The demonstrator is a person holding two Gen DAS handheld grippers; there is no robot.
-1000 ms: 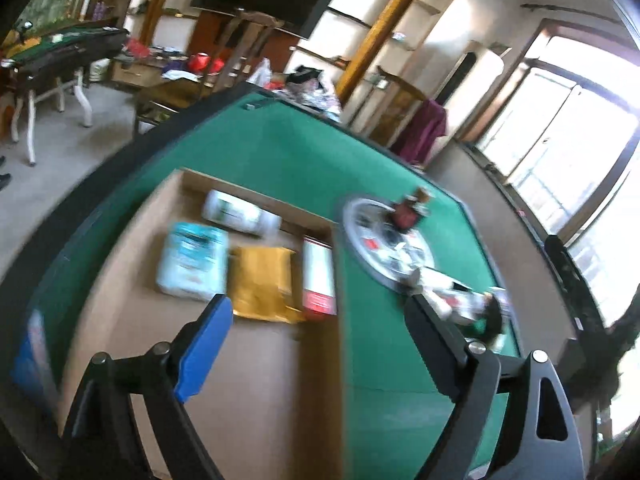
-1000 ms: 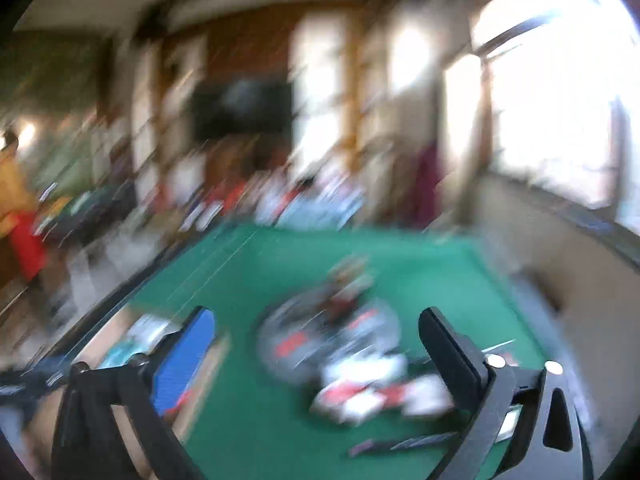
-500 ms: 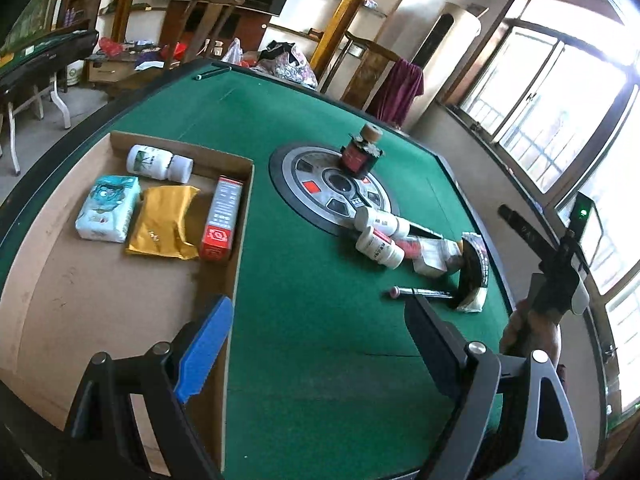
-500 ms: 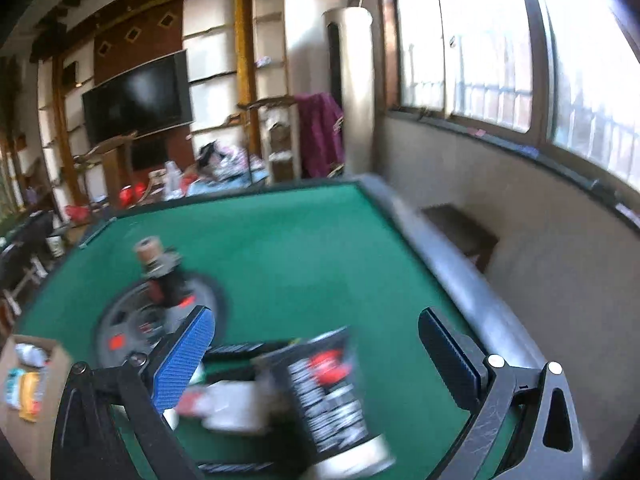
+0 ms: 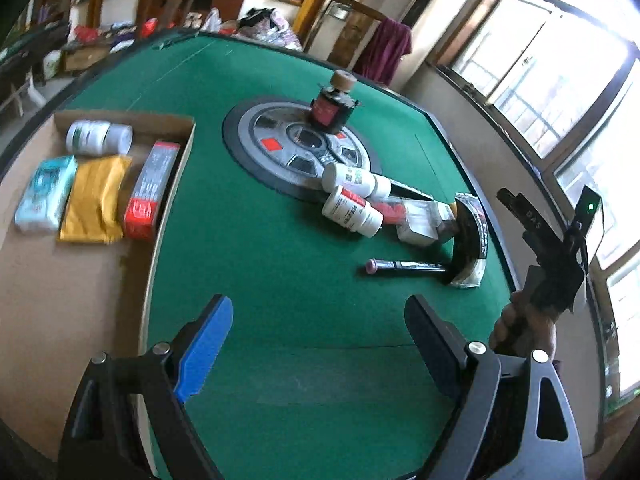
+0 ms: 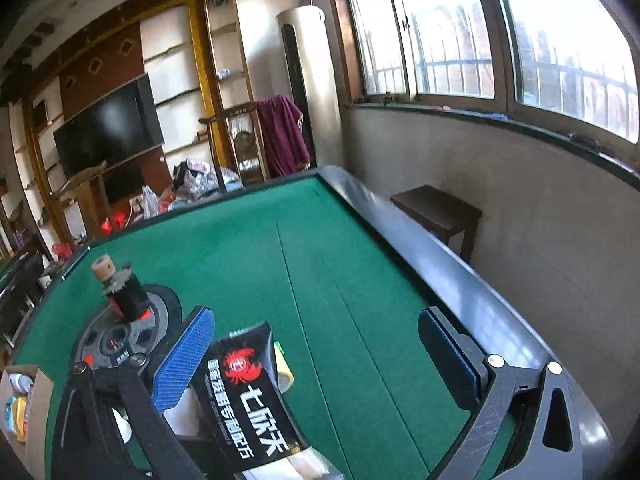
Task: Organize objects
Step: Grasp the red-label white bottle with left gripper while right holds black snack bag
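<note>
Hovering above the green felt worktop (image 5: 256,240), the left claw (image 5: 316,344) stands wide open with nothing between its jaws. The right claw (image 6: 316,360) is likewise spread and empty, its blue pad just beside the black pouch with red emblem and white lettering (image 6: 248,396), without pressing on it. Sorted goods, a white bottle (image 5: 98,137), a pale blue packet (image 5: 44,196), a yellow padded envelope (image 5: 96,200) and a red and grey carton (image 5: 150,196), lie in the shallow brown cardboard tray (image 5: 60,312) at the left. Unsorted items cluster right of centre: two white pill bottles (image 5: 352,200), a dark slim pen (image 5: 404,266) and the pouch. Judged next: centre the right claw over the pouch, closing across its narrow width. Open felt between cluster and tray gives clear passage; the tray wall must be cleared, and the worktop's dark padded rim (image 6: 440,264) lies near the right claw.
</note>
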